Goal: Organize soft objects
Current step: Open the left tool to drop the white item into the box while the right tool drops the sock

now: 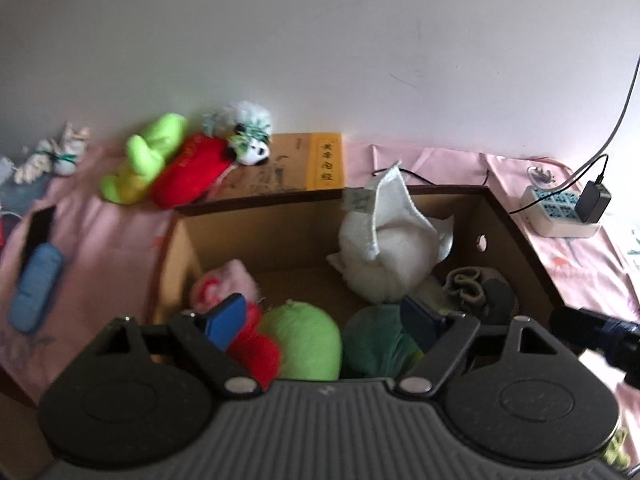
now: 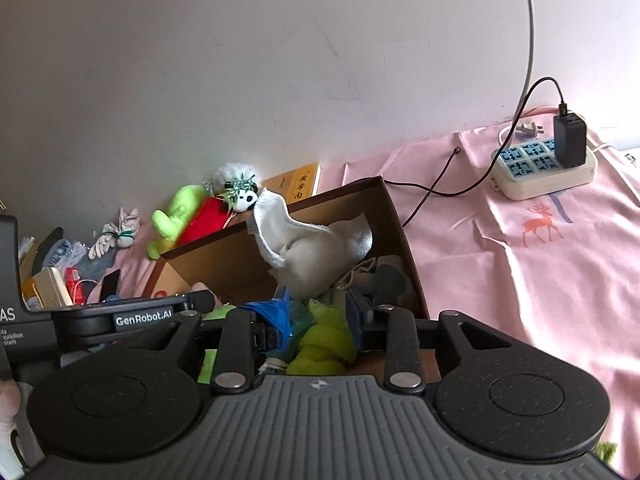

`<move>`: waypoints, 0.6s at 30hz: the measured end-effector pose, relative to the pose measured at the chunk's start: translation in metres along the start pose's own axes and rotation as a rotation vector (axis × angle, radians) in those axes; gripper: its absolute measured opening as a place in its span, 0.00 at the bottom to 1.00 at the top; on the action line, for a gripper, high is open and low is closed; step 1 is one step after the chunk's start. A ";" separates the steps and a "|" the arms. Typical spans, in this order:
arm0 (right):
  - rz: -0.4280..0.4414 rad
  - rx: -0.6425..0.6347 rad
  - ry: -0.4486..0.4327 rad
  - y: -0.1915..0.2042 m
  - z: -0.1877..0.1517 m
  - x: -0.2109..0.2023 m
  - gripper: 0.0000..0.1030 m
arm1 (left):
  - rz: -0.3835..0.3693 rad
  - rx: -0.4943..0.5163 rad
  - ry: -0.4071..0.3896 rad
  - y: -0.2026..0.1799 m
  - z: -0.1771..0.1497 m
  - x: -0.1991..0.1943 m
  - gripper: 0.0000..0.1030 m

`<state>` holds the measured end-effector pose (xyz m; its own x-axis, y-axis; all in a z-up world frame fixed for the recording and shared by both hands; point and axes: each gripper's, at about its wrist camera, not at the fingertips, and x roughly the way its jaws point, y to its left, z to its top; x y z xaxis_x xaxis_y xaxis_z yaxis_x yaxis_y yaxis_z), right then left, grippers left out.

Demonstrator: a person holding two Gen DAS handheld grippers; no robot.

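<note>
A brown cardboard box on a pink cloth holds soft things: a white towel bundle, a light green plush, a dark green one, a pink and red plush and grey socks. My left gripper is open above the box's near side, empty. My right gripper is open, with a yellow-green cloth between its blue pads; whether they touch it I cannot tell.
Behind the box, by the wall, lie a green and red plush, a small panda and a book. A blue pouch lies left. A power strip with charger sits right. Clutter sits far left.
</note>
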<state>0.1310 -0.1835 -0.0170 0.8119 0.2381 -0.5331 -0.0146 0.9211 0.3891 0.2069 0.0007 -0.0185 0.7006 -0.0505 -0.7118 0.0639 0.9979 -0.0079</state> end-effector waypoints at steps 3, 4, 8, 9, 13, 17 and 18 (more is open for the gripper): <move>0.017 0.012 0.000 -0.001 -0.006 -0.009 0.13 | 0.034 0.012 -0.004 -0.002 -0.007 -0.015 0.80; 0.024 0.015 0.002 -0.001 -0.008 -0.012 0.13 | 0.042 0.015 -0.004 -0.003 -0.008 -0.019 0.80; 0.052 0.042 -0.002 -0.003 -0.015 -0.025 0.13 | 0.062 0.027 -0.007 -0.007 -0.017 -0.036 0.80; 0.056 0.046 -0.002 -0.003 -0.017 -0.028 0.13 | 0.067 0.032 -0.006 -0.009 -0.019 -0.040 0.80; 0.064 0.056 0.000 -0.006 -0.023 -0.038 0.13 | 0.099 0.048 -0.001 -0.015 -0.029 -0.052 0.81; 0.077 0.054 0.012 -0.009 -0.027 -0.048 0.13 | 0.109 0.052 0.007 -0.021 -0.038 -0.062 0.81; 0.079 0.047 0.016 -0.009 -0.029 -0.050 0.13 | 0.111 0.054 0.005 -0.023 -0.039 -0.064 0.81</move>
<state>0.0740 -0.1950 -0.0153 0.7996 0.3151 -0.5113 -0.0507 0.8837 0.4653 0.1325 -0.0177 -0.0002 0.7020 0.0604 -0.7097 0.0242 0.9938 0.1085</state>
